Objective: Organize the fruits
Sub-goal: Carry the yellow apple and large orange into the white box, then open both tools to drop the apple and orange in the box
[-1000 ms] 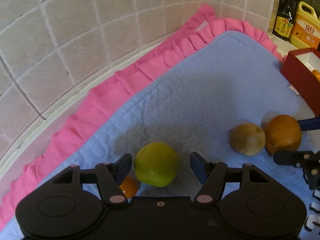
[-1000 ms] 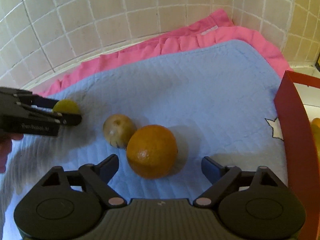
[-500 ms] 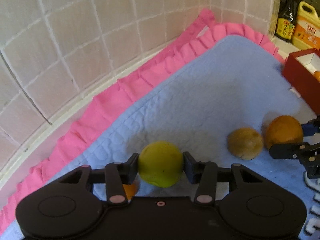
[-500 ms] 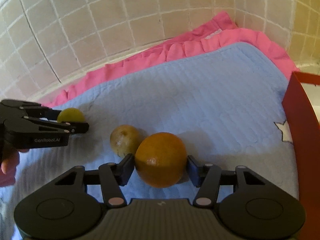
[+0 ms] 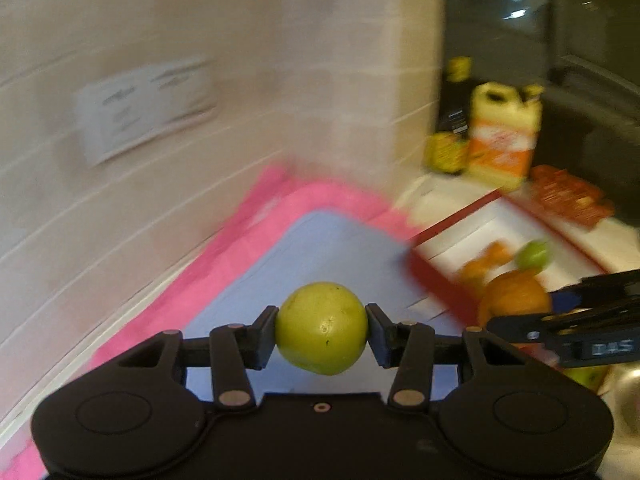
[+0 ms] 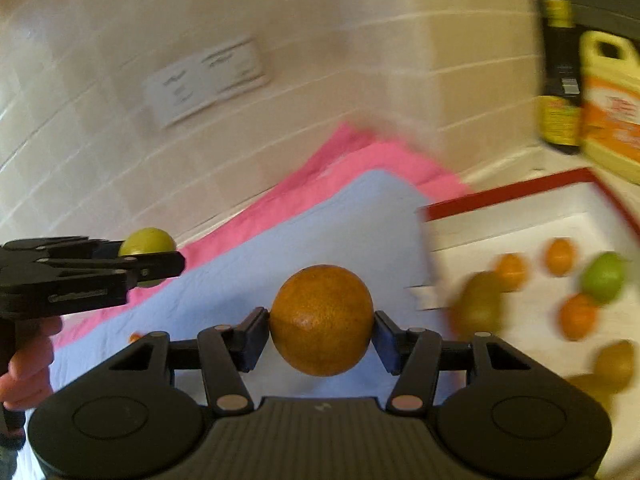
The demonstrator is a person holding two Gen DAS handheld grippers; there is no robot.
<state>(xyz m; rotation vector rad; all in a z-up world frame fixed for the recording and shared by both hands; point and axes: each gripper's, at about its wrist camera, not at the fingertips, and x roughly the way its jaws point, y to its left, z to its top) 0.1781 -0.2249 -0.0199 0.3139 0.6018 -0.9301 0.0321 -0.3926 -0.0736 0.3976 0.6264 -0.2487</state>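
My left gripper (image 5: 321, 330) is shut on a yellow-green fruit (image 5: 321, 326) and holds it up above the blue quilted mat (image 5: 320, 248). My right gripper (image 6: 321, 328) is shut on an orange (image 6: 321, 320), also lifted above the mat (image 6: 352, 236). In the right wrist view the left gripper (image 6: 150, 258) with its green fruit (image 6: 147, 242) is at the left. In the left wrist view the right gripper (image 5: 516, 314) with the orange (image 5: 514, 300) is at the right. A red box with a white inside (image 6: 500, 200) lies to the right and holds several oranges and green fruits.
A pink frilled cloth (image 5: 256, 220) lies under the mat against the tiled wall (image 5: 200, 80). A dark bottle (image 6: 560, 80) and a yellow jug (image 6: 612, 108) stand behind the box. A small orange fruit (image 6: 135, 337) lies on the mat. Both views are motion-blurred.
Both grippers closed on their fruits, then lifted them off the mat and swung right toward the red box. The brown fruit has dropped out of view.
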